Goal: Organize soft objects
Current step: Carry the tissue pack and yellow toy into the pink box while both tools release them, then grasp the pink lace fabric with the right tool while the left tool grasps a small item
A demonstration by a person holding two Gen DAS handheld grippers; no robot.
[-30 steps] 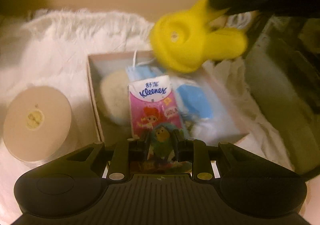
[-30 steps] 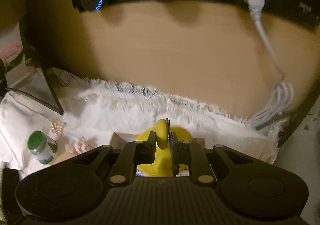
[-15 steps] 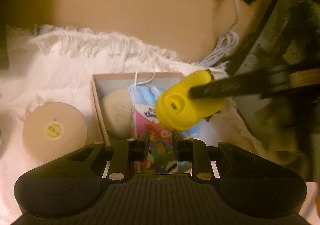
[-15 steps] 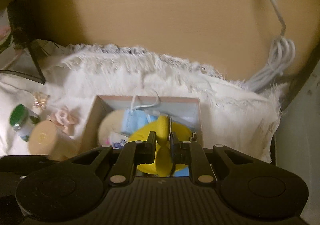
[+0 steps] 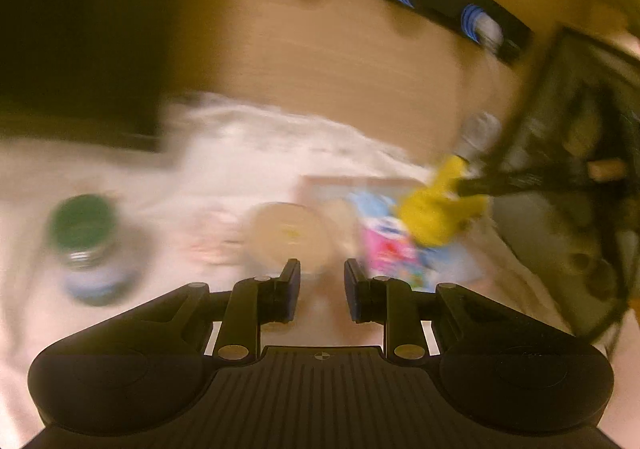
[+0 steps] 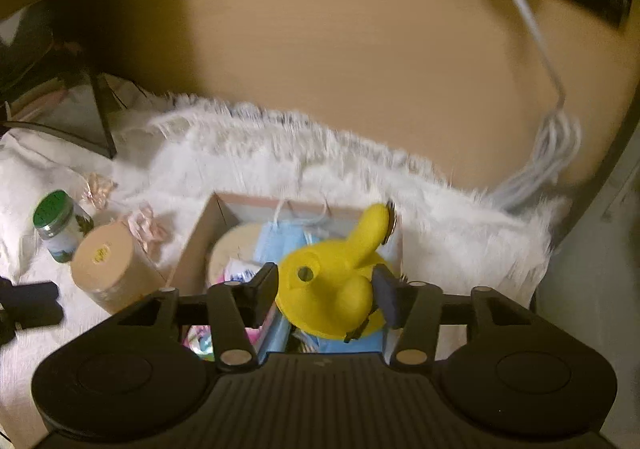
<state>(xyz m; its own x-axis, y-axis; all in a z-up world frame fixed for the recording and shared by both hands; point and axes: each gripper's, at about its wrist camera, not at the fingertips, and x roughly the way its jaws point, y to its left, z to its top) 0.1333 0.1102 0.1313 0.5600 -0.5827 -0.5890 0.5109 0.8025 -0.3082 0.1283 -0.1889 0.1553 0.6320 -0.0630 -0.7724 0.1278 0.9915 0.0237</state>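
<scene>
Your right gripper (image 6: pixel 326 295): jaws opening, yellow soft toy (image 6: pixel 332 289) between them, left pad clear of it, right pad close against its side. Toy sits over the open box (image 6: pixel 200 237), atop blue masks (image 6: pixel 280 241) and a tissue pack (image 5: pixel 390 253). Your left gripper (image 5: pixel 322 289): jaws parted, empty. Tan roll (image 6: pixel 106 269) and green-lidded jar (image 6: pixel 60 225) stand left on the white rug (image 6: pixel 460 233).

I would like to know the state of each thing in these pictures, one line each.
yellow toy: over the box, between opening jaws
right gripper: opening, pads apart from toy
left gripper: open, empty
box: open, holds soft items
green-lidded jar: upright, lid on
</scene>
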